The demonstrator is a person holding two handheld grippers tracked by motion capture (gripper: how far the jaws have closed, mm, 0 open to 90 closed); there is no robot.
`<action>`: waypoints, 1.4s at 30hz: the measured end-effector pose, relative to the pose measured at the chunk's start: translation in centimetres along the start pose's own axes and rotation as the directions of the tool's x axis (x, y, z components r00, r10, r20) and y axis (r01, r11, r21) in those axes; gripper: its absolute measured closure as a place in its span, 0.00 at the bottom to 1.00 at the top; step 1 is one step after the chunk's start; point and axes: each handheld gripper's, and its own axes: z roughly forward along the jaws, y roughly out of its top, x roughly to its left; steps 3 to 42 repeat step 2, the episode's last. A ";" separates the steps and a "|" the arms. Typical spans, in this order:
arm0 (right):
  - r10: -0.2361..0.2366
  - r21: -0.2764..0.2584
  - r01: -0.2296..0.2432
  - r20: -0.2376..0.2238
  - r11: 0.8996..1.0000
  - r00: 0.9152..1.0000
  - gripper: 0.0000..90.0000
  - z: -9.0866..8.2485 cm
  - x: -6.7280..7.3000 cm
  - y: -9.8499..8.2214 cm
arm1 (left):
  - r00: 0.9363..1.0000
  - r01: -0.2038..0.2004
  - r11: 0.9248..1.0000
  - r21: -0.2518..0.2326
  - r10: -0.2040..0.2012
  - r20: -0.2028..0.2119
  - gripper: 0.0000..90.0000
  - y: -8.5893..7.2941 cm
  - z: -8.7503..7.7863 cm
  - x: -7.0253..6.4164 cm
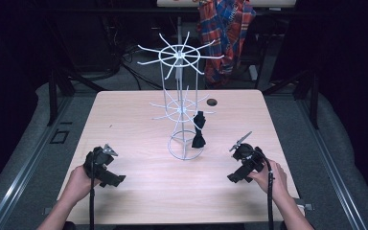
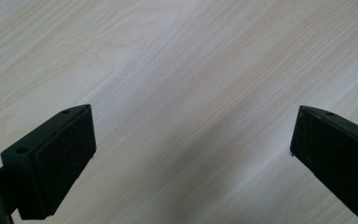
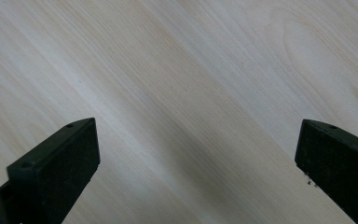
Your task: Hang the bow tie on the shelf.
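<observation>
My two hands (image 1: 79, 184) at the table's near edge, each holding a gripper with its jaws spread wide and nothing between them.

My left gripper (image 1: 106, 168) sits near the near-left corner of the wooden table (image 1: 124, 120); in the left gripper view its two black pads (image 2: 63, 161) stand far apart over bare wood grain. My right gripper (image 1: 243, 165) sits near the near-right corner in my right hand (image 1: 273, 179), jaws equally wide in the right gripper view, again with bare wood between them. At the table's middle stands a white wire rack (image 1: 182, 105), a tall stand with two tiers of radiating spokes on a ring base. A small black bow tie (image 1: 199, 129) hangs from a spoke of the lower tier on the rack's right side. Near the far edge is a small dark hole (image 1: 212, 102) in the tabletop. Beyond the table hangs a red-and-blue plaid shirt (image 1: 227, 33).
</observation>
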 end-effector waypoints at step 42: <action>-0.009 0.012 0.009 -0.001 1.000 1.000 0.00 0.1 -0.1 0.0 | 1.000 0.002 1.000 -0.008 -0.002 0.008 0.00 0.0 0.0 0.0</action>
